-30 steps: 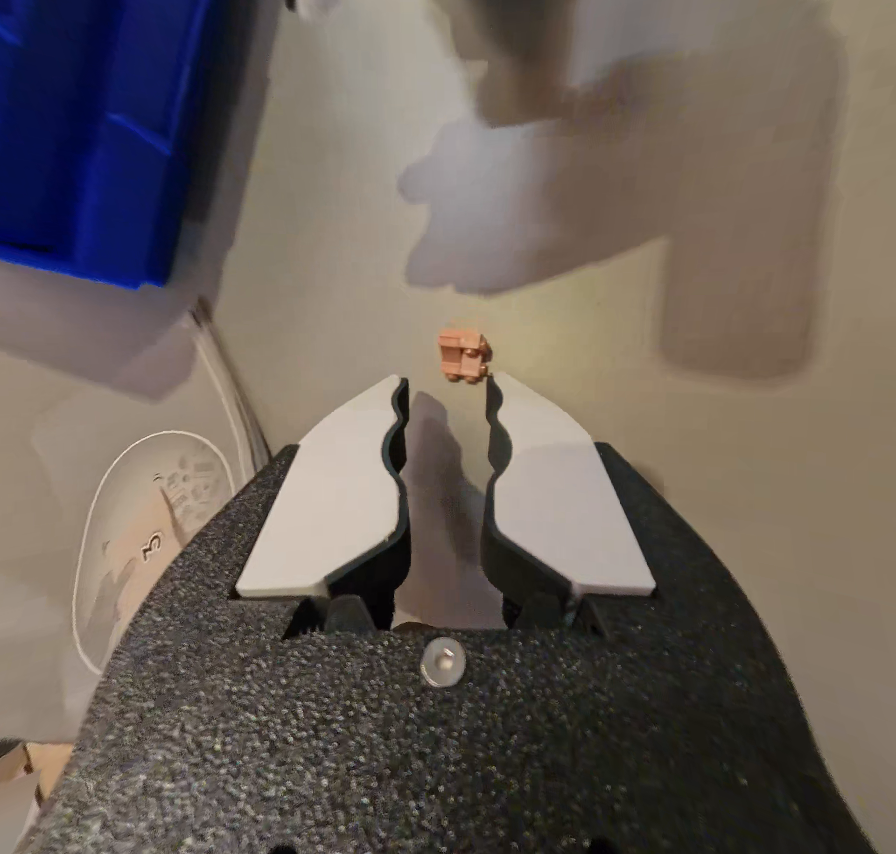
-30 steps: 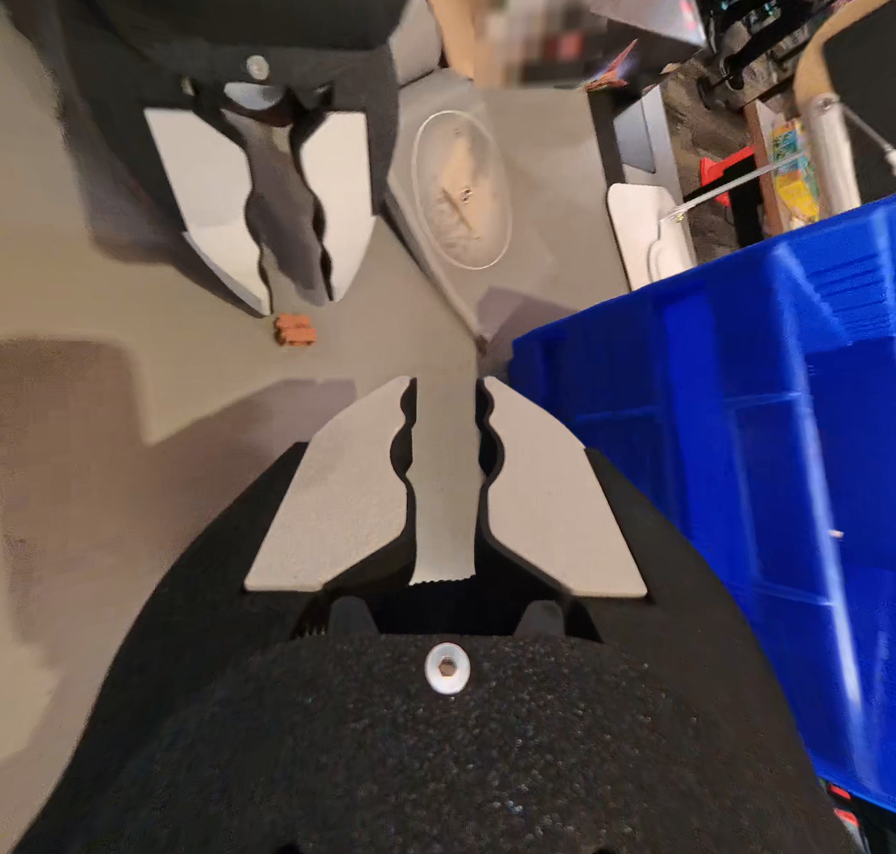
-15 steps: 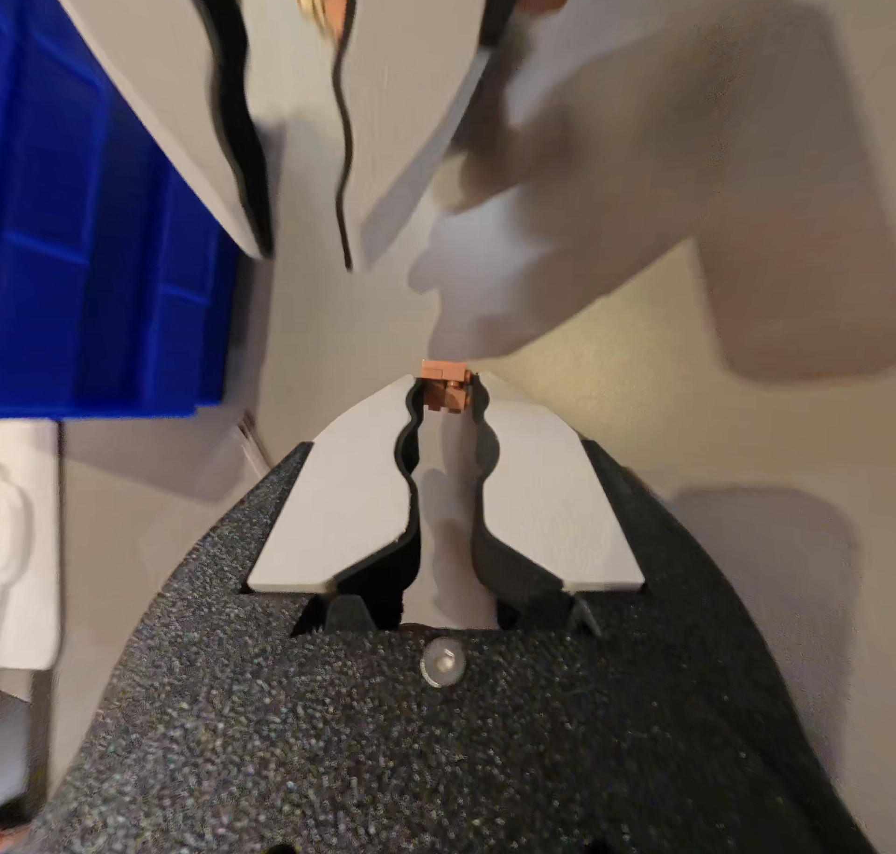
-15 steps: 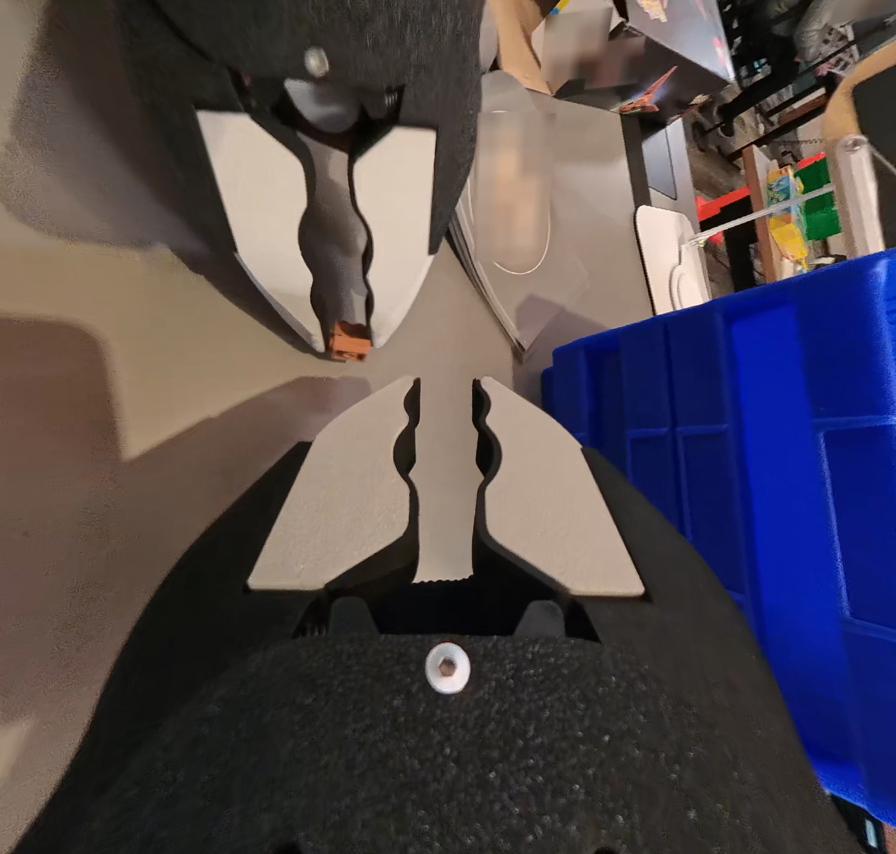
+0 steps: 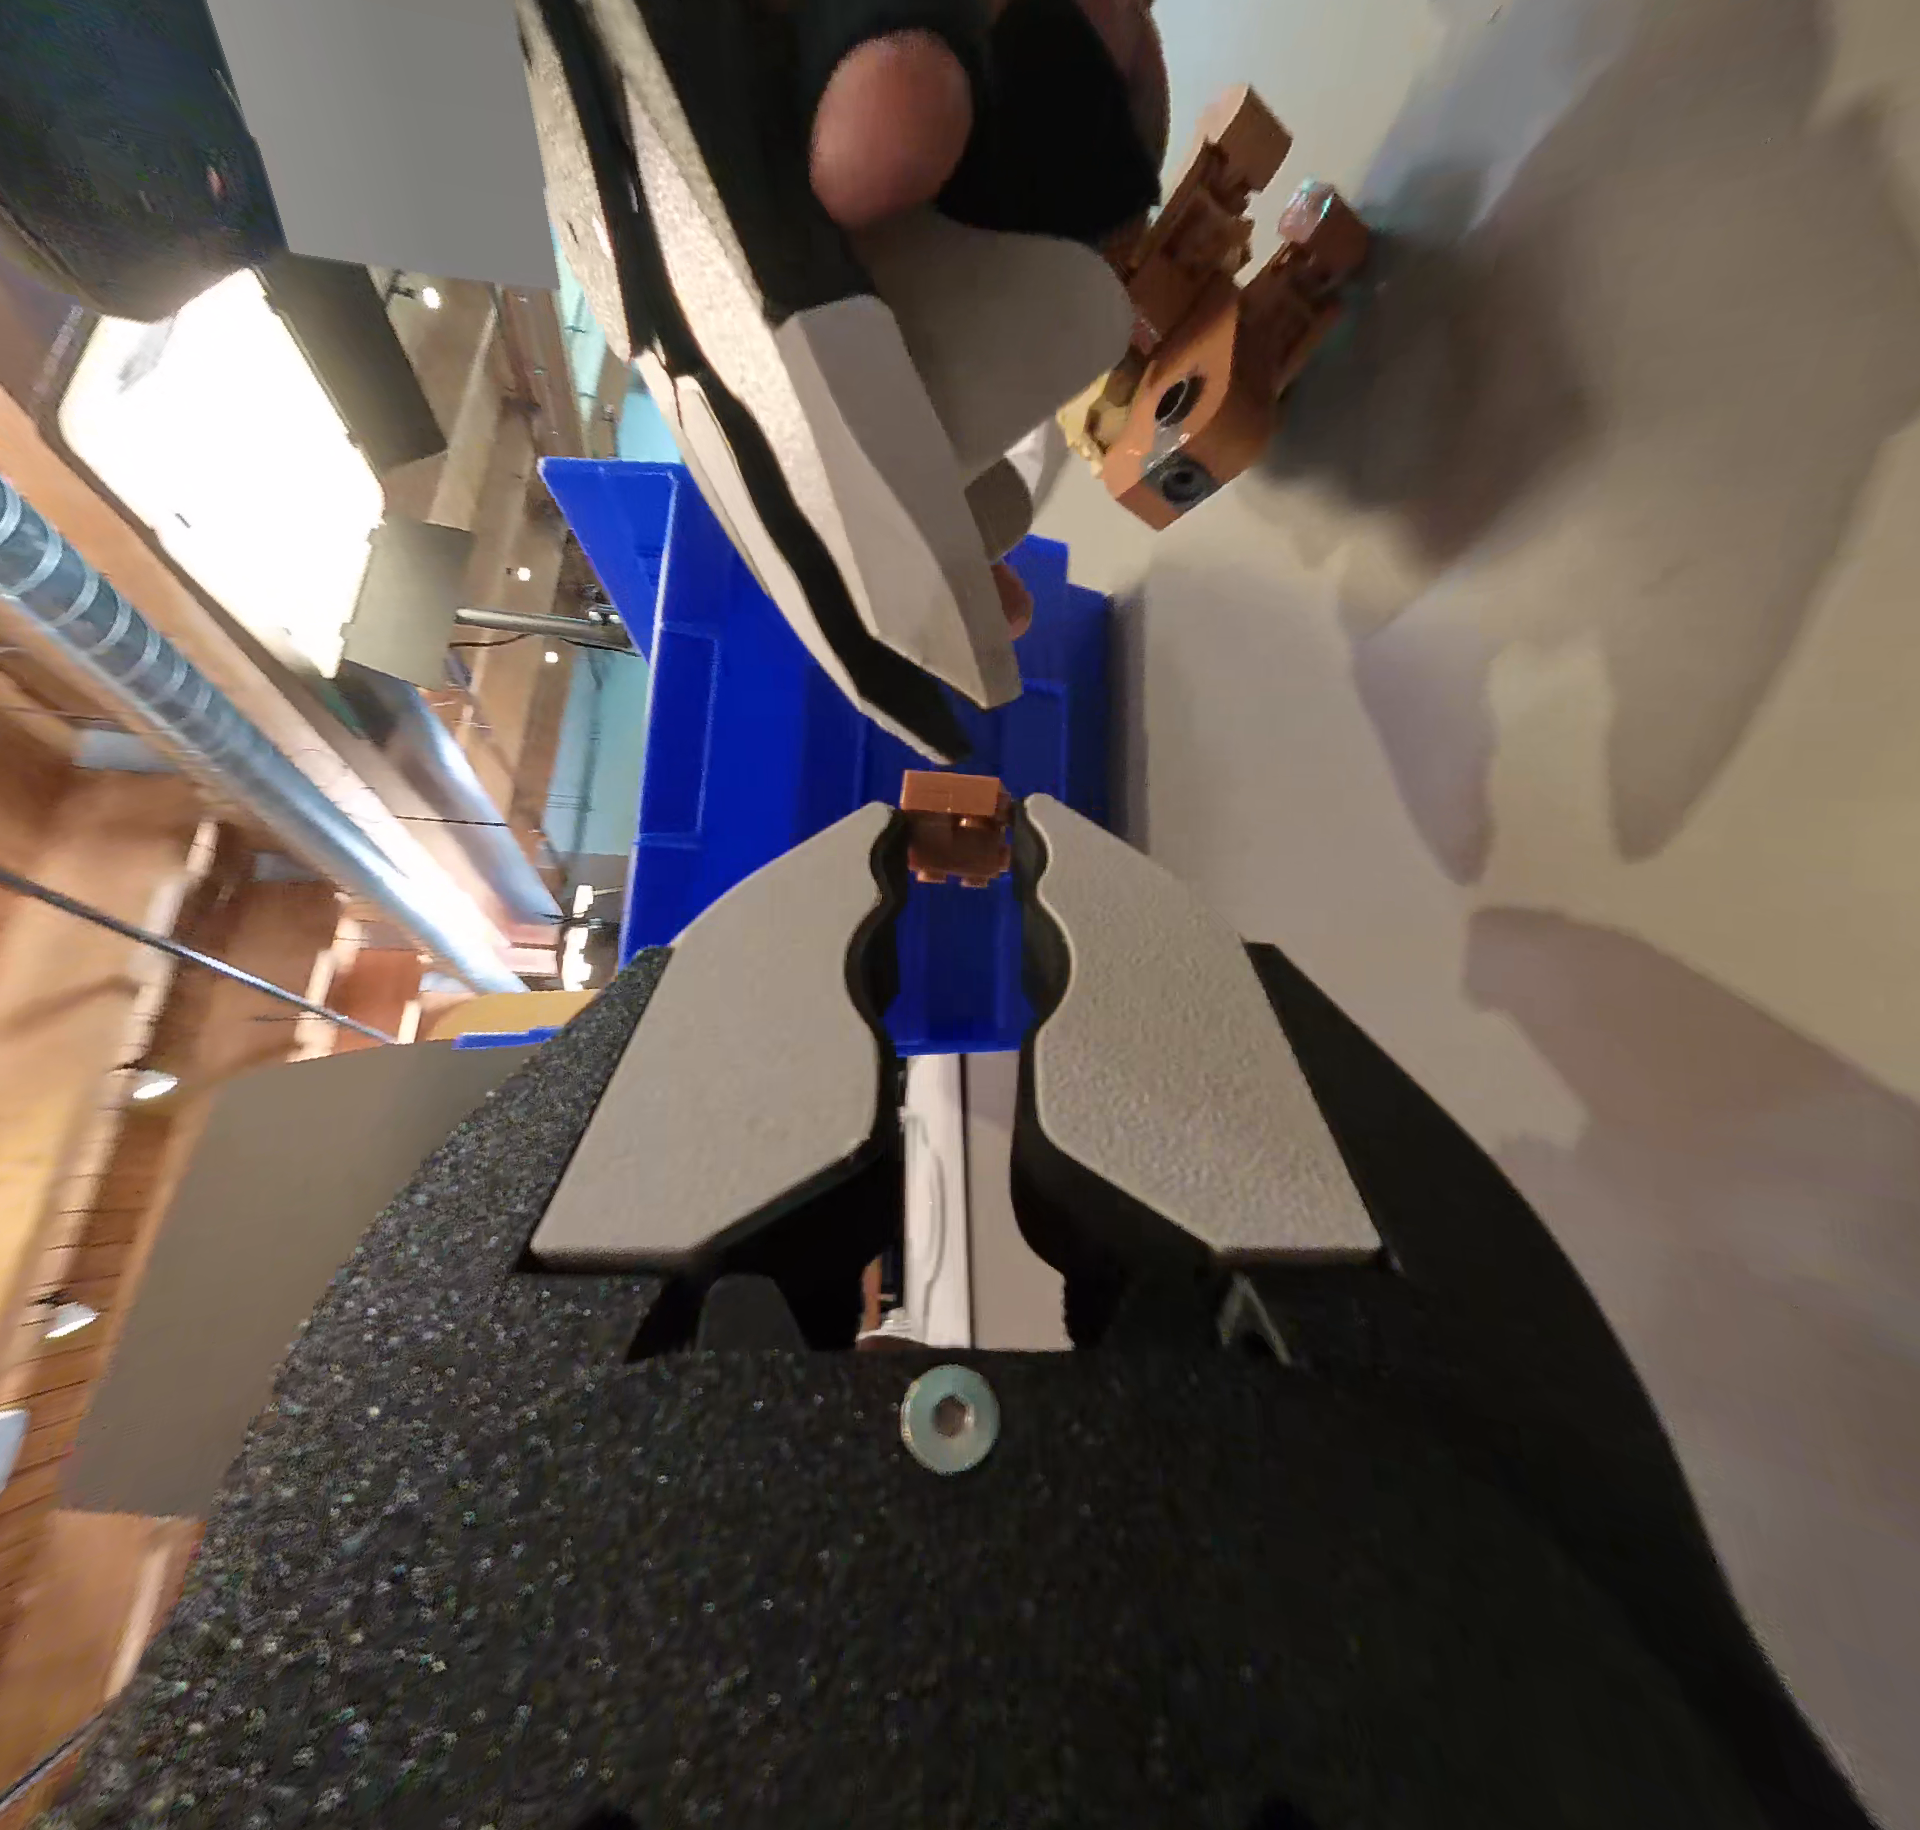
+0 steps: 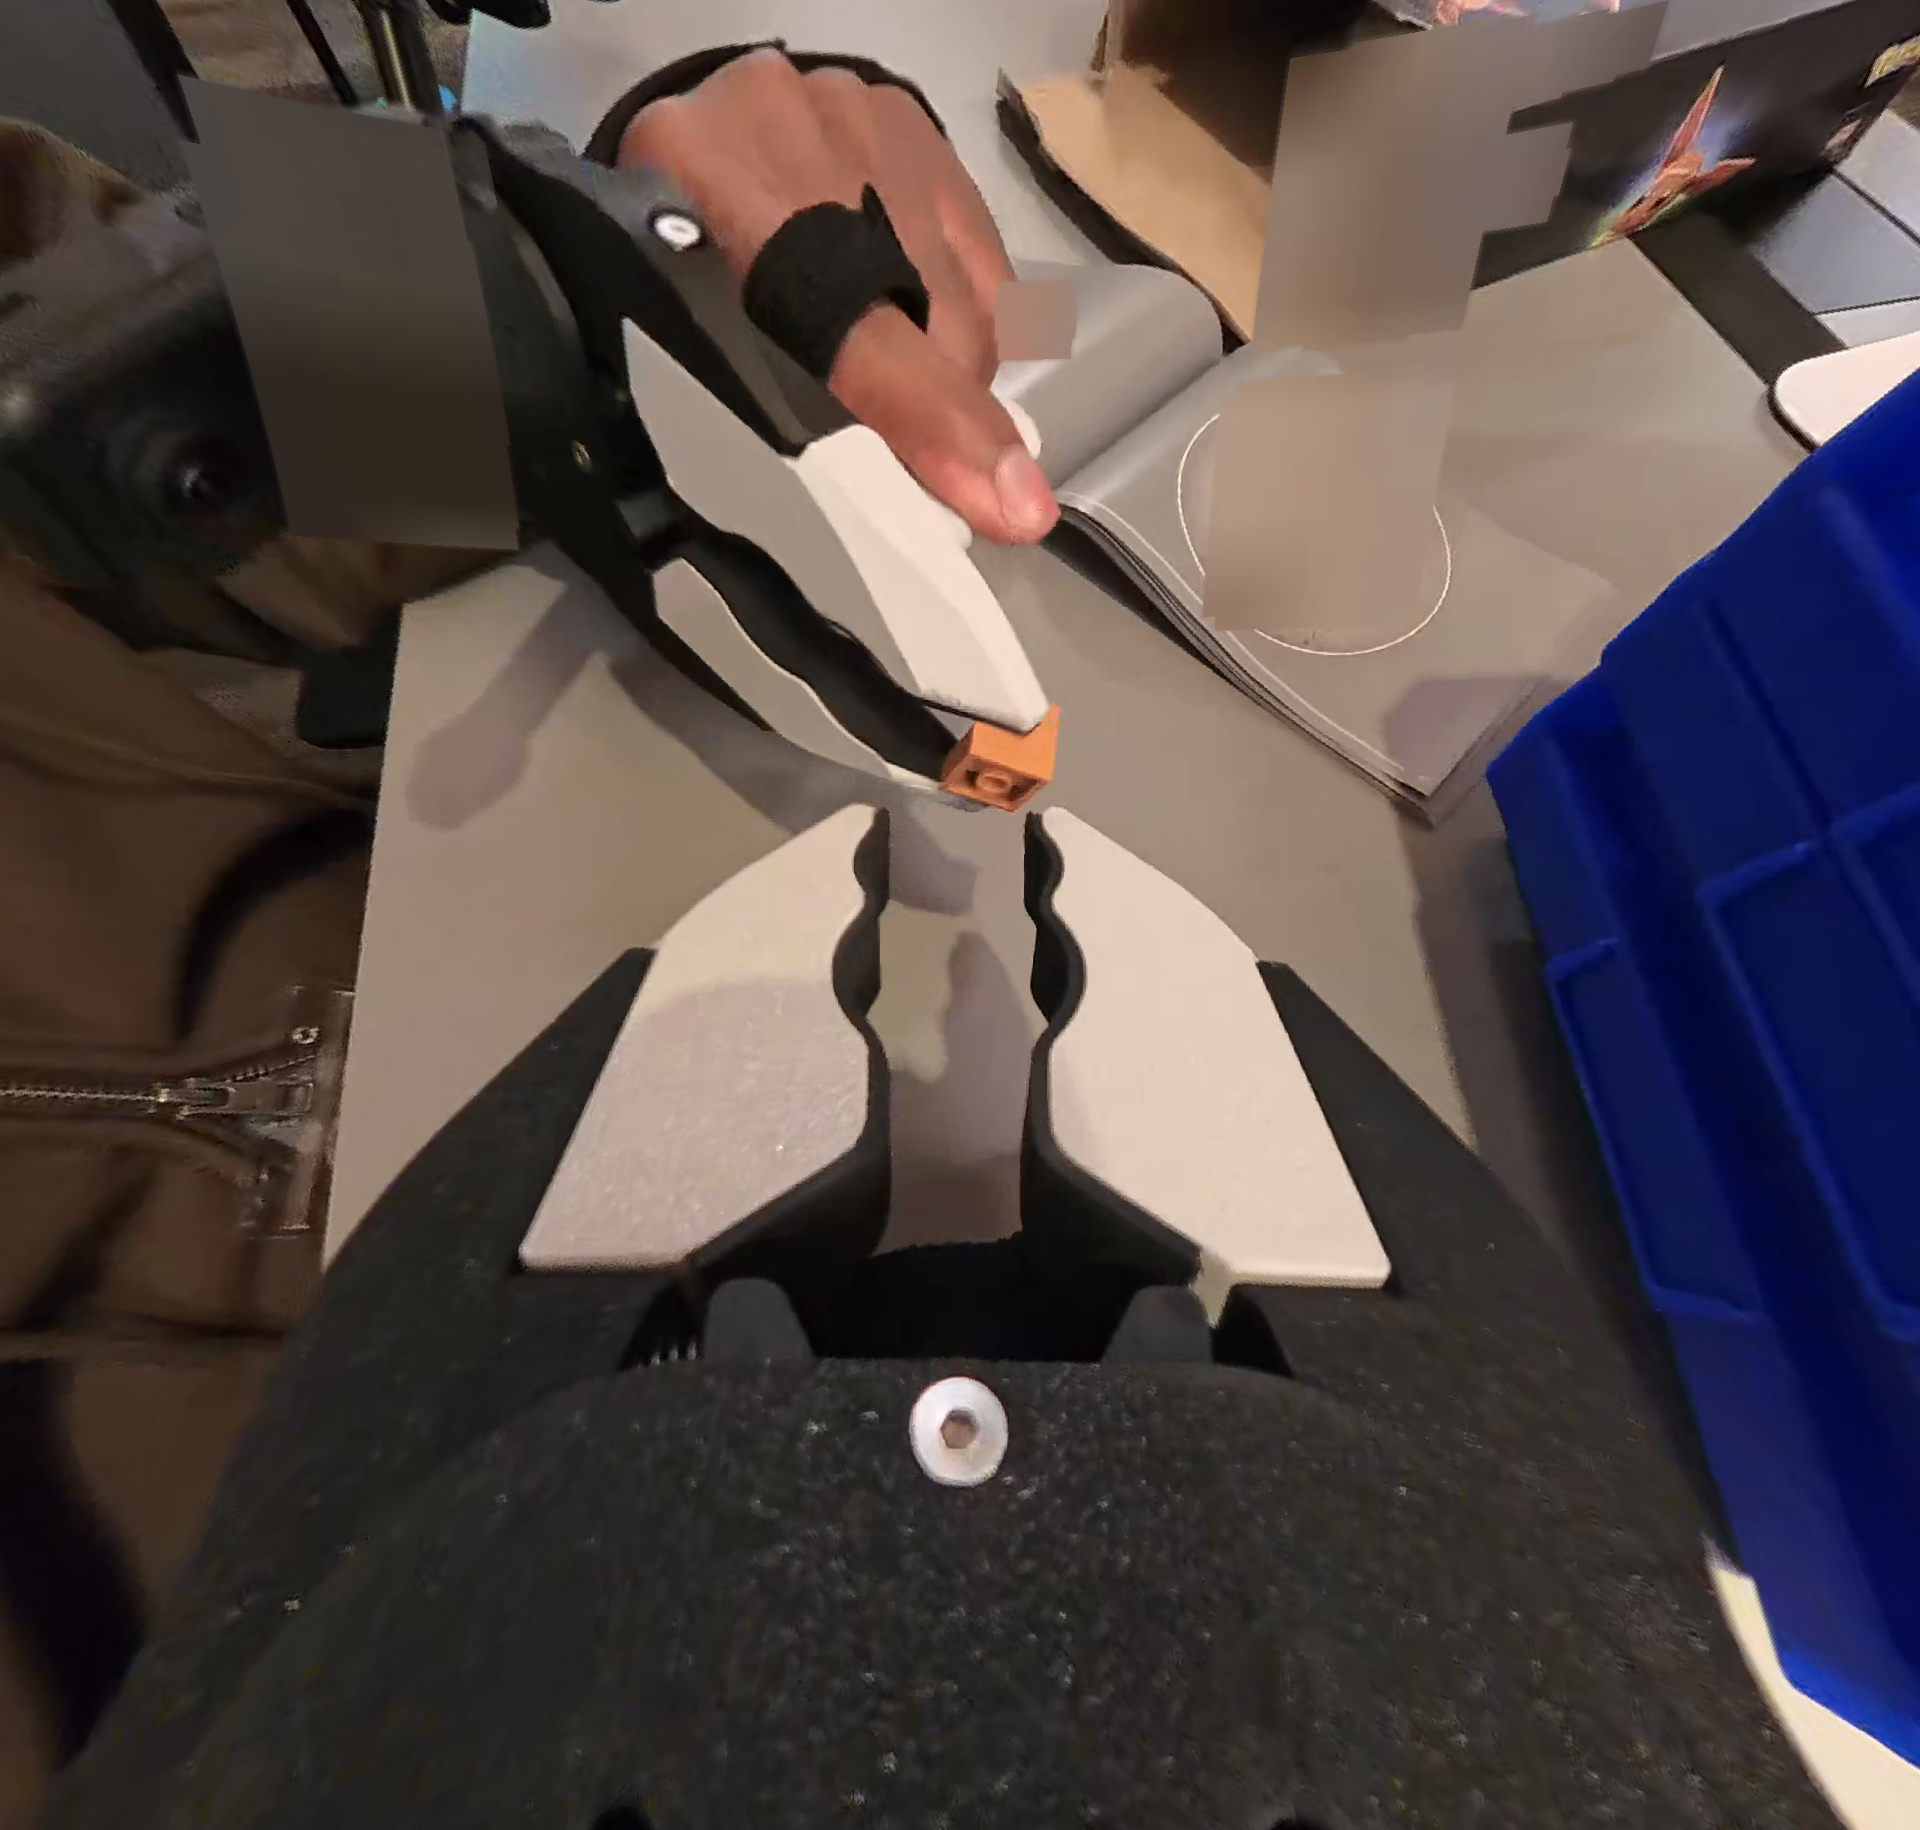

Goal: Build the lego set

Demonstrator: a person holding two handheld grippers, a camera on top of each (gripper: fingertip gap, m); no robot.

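Note:
My left gripper [image 5: 958,814] is shut on a small orange-brown brick [image 5: 954,830], pinched at the fingertips and held above the table. The brick also shows in the right wrist view [image 6: 1003,767], at the left gripper's tips [image 6: 987,741]. My right gripper [image 6: 956,824] is open and empty, its tips just short of the brick. In the left wrist view the right gripper [image 5: 971,715] comes in from above, a hand on it. A brown lego assembly [image 5: 1216,326] lies on the table beyond it.
A blue bin [image 6: 1714,949] stands at the right of the grey table [image 6: 540,845]. It also shows in the left wrist view [image 5: 769,741]. An open instruction booklet [image 6: 1143,492] lies behind the grippers, a printed box [image 6: 1714,118] farther back. A person's brown jacket [image 6: 156,949] is at the left. Both grippers' tips are close together, under 4 cm apart.
My left gripper closed on the brick, lifted it off the table and turned. The right gripper stayed open and now faces the brick closely.

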